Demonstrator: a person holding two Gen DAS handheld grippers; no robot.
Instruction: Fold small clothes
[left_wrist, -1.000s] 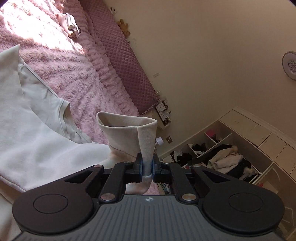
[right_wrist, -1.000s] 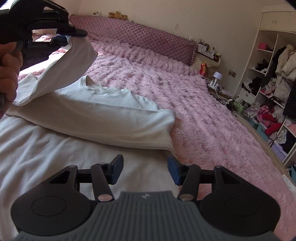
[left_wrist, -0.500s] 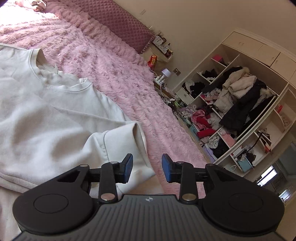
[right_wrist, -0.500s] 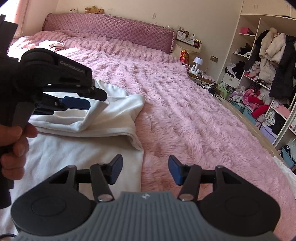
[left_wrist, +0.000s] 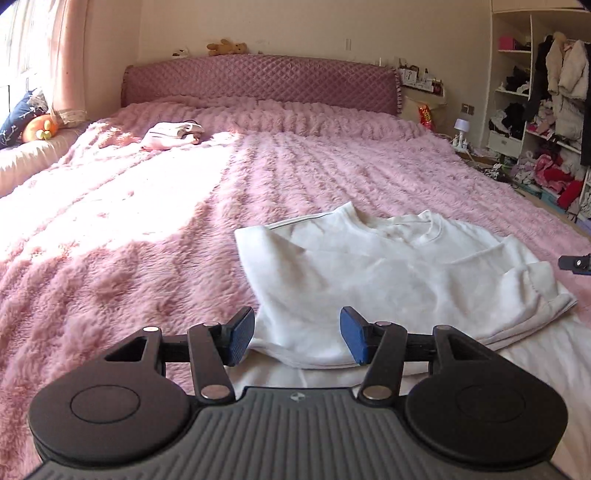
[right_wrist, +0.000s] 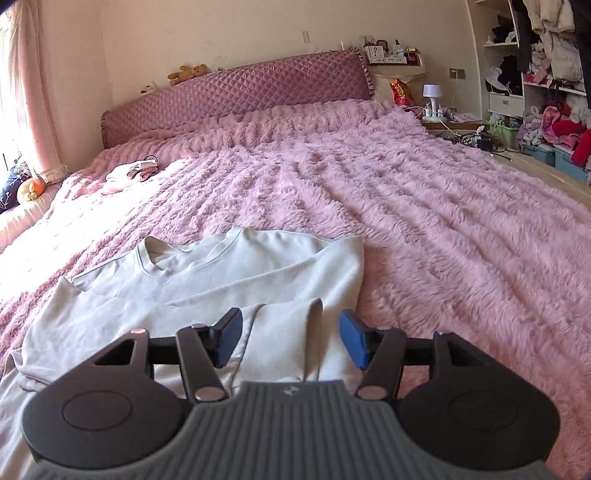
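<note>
White sweatshirt (left_wrist: 373, 273) lies flat on the pink fuzzy blanket (left_wrist: 110, 236) near the bed's foot, sleeves folded in over the body; judged light, limp and non-slip on the pile, best pinched at a doubled edge, such as the hem corners or the folded sleeve cuff (right_wrist: 291, 325). Left gripper (left_wrist: 297, 338): jaws apart and opening, nothing pinched, hovering at the garment's left near edge. Right gripper (right_wrist: 291, 339): jaws likewise opening and empty above the cuff; collar (right_wrist: 192, 254) points to the headboard (right_wrist: 236, 92), long axis running toward it.
</note>
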